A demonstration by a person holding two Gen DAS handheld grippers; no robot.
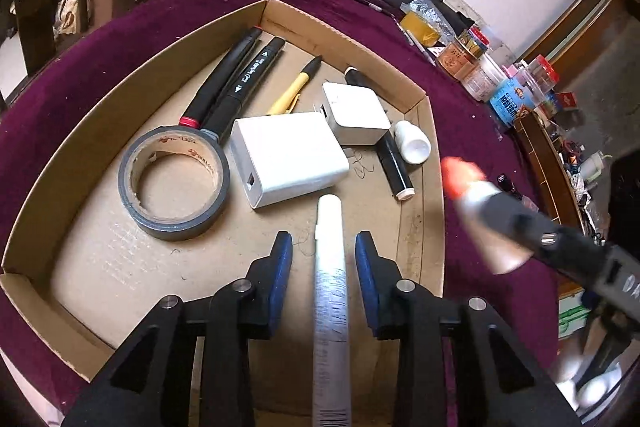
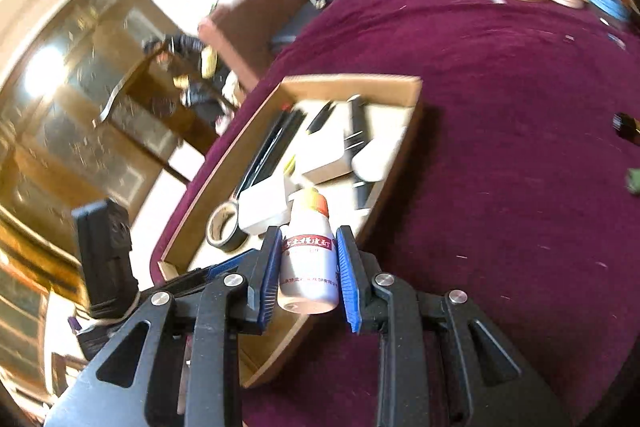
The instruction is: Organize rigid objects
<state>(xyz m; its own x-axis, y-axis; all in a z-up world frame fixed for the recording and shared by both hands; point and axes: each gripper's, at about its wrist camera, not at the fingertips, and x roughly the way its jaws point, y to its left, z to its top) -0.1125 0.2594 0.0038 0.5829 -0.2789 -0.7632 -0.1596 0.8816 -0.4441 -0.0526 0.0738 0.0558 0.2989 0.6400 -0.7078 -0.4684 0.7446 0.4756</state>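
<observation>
We let the white pen [image 1: 330,279] lie flat on the cardboard tray [image 1: 100,131] floor low in the left wrist view, our left gripper [image 1: 324,247] spread clear of it on both sides, and we should lift straight off so the pads do not drag it. Our right gripper [image 2: 308,259] pinches the small white bottle [image 2: 308,259] with the orange cap at the tray's near edge over the maroon desk [image 2: 500,147], angled downward; we should set it in a bare spot beside the tape roll [image 1: 176,183].

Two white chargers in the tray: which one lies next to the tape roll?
The larger white charger, flat beside the grey tape roll. The smaller white charger lies farther off, by the yellow pen.
</observation>
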